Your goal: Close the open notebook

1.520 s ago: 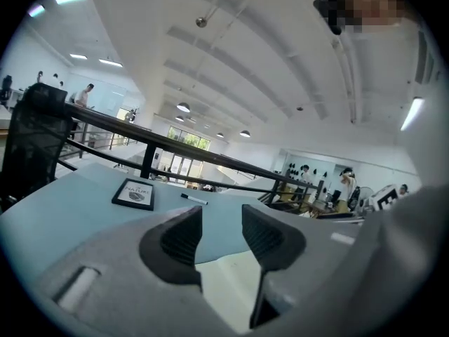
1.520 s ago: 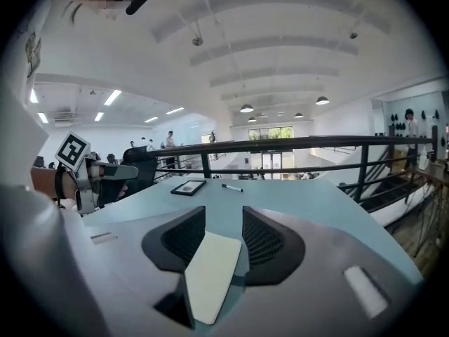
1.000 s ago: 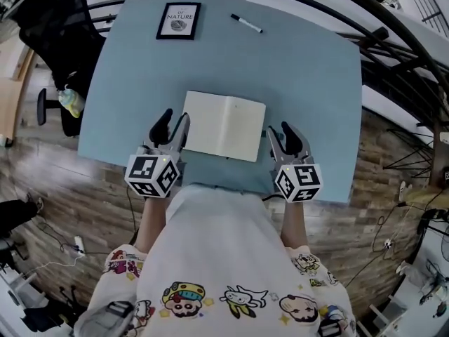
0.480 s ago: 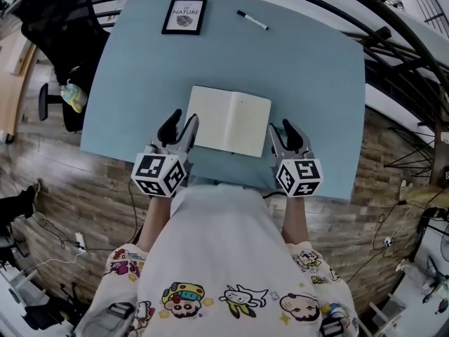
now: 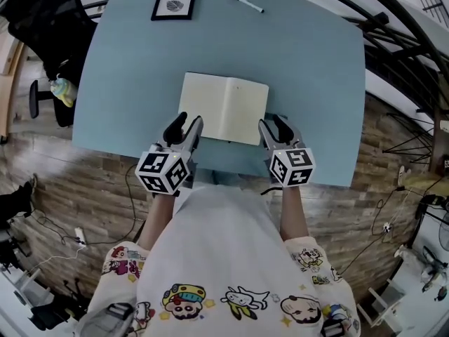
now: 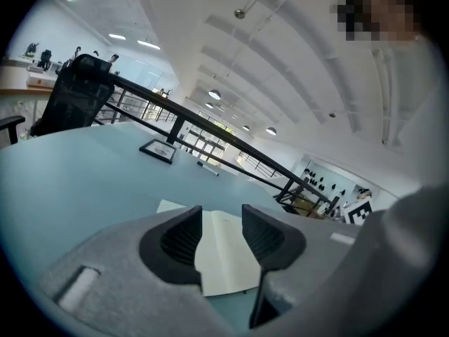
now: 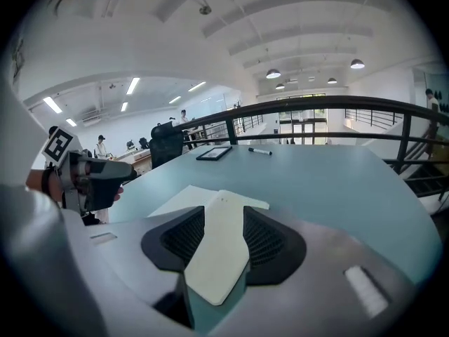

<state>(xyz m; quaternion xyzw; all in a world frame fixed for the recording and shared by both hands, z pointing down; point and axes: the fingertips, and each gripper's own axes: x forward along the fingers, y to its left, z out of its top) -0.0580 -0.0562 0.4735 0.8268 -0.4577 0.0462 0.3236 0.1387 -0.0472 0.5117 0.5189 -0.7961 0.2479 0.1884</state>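
Note:
The open notebook (image 5: pixel 224 109) lies flat on the blue table (image 5: pixel 133 76), its cream pages facing up. My left gripper (image 5: pixel 188 120) hovers at the notebook's near left corner with its jaws apart and empty. My right gripper (image 5: pixel 271 121) stands at the near right corner; its jaws are opening and nothing is pressed between them. In the left gripper view the notebook (image 6: pixel 226 258) shows on the table beyond the left gripper (image 6: pixel 222 220). In the right gripper view the notebook (image 7: pixel 214 258) lies just past the right gripper (image 7: pixel 224 220), near the table top.
A framed picture (image 5: pixel 175 1) and a black marker pen (image 5: pixel 247 3) lie at the table's far side. A black office chair (image 5: pixel 42 20) stands off the left edge. A dark railing (image 5: pixel 400 41) runs along the right. The table's near edge is just under both grippers.
Both grippers have sunk toward the table and drawn in to the notebook's near corners. The notebook has not moved.

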